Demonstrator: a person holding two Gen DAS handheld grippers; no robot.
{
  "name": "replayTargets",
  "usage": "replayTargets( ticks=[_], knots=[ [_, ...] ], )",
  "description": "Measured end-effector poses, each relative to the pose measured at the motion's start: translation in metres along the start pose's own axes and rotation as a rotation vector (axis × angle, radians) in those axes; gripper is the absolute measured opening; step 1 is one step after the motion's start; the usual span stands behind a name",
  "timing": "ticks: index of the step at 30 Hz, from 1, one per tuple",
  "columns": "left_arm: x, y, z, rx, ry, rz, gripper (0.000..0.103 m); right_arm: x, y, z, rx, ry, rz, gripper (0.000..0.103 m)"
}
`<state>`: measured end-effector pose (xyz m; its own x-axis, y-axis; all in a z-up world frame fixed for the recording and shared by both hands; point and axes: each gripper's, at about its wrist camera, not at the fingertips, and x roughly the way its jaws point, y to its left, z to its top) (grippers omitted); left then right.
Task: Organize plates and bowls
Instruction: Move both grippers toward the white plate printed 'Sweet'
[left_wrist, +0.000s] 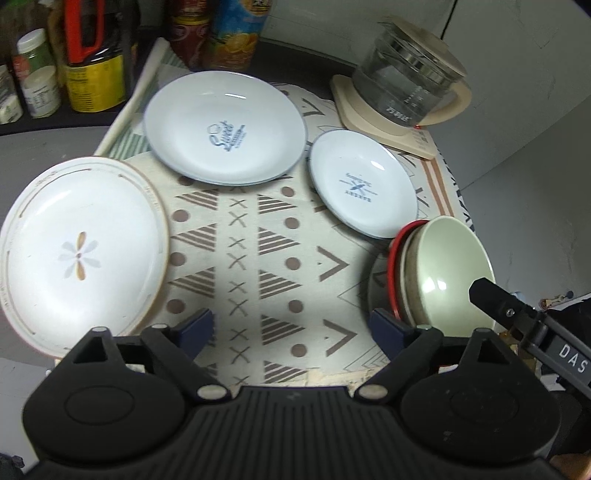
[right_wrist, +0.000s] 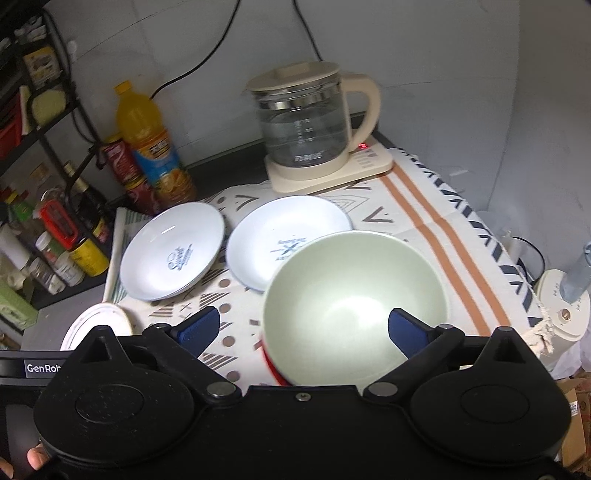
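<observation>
A large white plate with blue script (left_wrist: 225, 127) (right_wrist: 173, 251) lies at the back of the patterned cloth. A smaller white plate (left_wrist: 364, 182) (right_wrist: 269, 236) lies to its right. A cream plate with a flower motif (left_wrist: 79, 251) (right_wrist: 98, 323) sits at the left edge. A pale green bowl (left_wrist: 447, 269) (right_wrist: 354, 306) rests nested in other bowls, one red-rimmed (left_wrist: 395, 273), at the right. My left gripper (left_wrist: 291, 328) is open and empty above the cloth. My right gripper (right_wrist: 303, 330) is open, its fingers straddling the green bowl's near rim.
A glass kettle on a cream base (left_wrist: 406, 88) (right_wrist: 310, 129) stands at the back right. Bottles and jars (left_wrist: 92, 62) (right_wrist: 151, 144) line the back left by a shelf. A cream appliance (right_wrist: 561, 306) stands off the table's right edge.
</observation>
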<state>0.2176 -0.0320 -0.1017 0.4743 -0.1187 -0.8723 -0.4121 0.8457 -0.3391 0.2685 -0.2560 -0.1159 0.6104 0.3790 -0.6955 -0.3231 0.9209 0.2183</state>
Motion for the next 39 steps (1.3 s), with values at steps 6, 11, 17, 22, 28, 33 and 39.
replayTargets(
  ticks=[6, 11, 17, 22, 28, 33, 39],
  knots=[
    [-0.007, 0.021, -0.008, -0.033, -0.013, 0.032, 0.097, 0.003, 0.013, -0.004, -0.038, 0.023, 0.04, 0.101],
    [-0.014, 0.033, -0.012, -0.054, -0.026, 0.062, 0.101, 0.005, 0.025, -0.007, -0.065, 0.048, 0.072, 0.101],
    [-0.021, 0.046, -0.016, -0.085, -0.04, 0.096, 0.103, 0.009, 0.042, -0.008, -0.118, 0.073, 0.119, 0.102],
    [-0.028, 0.056, -0.017, -0.102, -0.058, 0.118, 0.103, 0.016, 0.056, -0.008, -0.16, 0.093, 0.149, 0.103],
    [-0.035, 0.07, -0.019, -0.123, -0.07, 0.141, 0.103, 0.02, 0.071, -0.011, -0.209, 0.111, 0.174, 0.103],
    [-0.041, 0.08, -0.022, -0.141, -0.079, 0.147, 0.103, 0.022, 0.083, -0.014, -0.238, 0.122, 0.189, 0.103],
    [-0.045, 0.09, -0.023, -0.155, -0.08, 0.15, 0.103, 0.022, 0.094, -0.014, -0.263, 0.128, 0.191, 0.103]
  ],
)
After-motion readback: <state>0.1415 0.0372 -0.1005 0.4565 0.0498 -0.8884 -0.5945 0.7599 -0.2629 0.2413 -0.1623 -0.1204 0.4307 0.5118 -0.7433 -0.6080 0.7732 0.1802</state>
